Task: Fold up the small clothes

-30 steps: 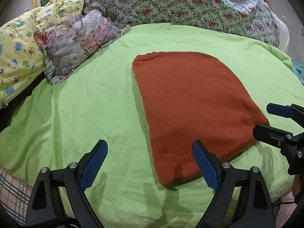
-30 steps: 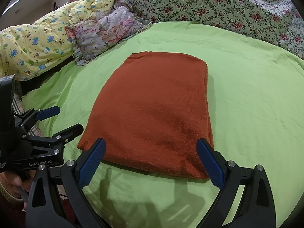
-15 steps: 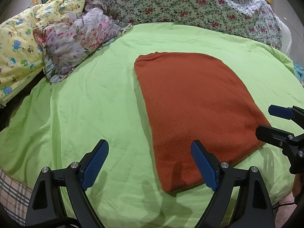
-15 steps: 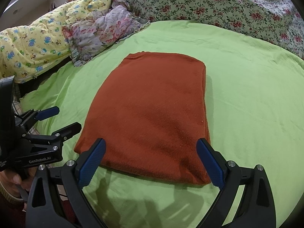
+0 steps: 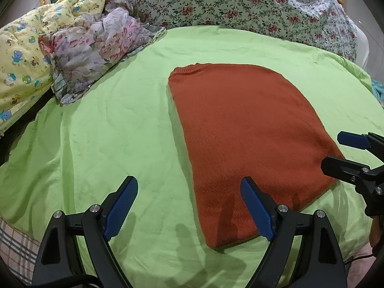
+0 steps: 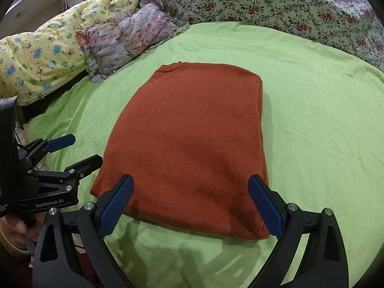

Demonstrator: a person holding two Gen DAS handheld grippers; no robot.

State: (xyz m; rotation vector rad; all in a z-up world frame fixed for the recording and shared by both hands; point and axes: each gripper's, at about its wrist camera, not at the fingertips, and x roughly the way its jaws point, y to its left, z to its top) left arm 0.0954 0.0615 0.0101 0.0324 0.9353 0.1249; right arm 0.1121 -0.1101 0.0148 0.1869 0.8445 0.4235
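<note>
A rust-orange knitted sweater (image 5: 242,132) lies folded into a flat rectangle on the green bedsheet (image 5: 120,132); it also shows in the right wrist view (image 6: 192,141). My left gripper (image 5: 189,206) is open and empty above the sweater's near left corner, its right fingertip (image 5: 254,206) over the knit. My right gripper (image 6: 192,204) is open and empty, straddling the sweater's near edge. Each gripper shows in the other's view: the right gripper (image 5: 340,151) at the sweater's right corner, the left gripper (image 6: 69,151) at its left corner.
A crumpled floral cloth (image 5: 96,48) and a yellow cartoon-print quilt (image 5: 21,55) lie at the far left. A floral quilt (image 5: 240,7) runs along the back. A plaid cloth (image 5: 16,247) shows at the sheet's near left edge.
Both grippers have drawn back slightly toward the near edge and stay open. The sweater has not moved.
</note>
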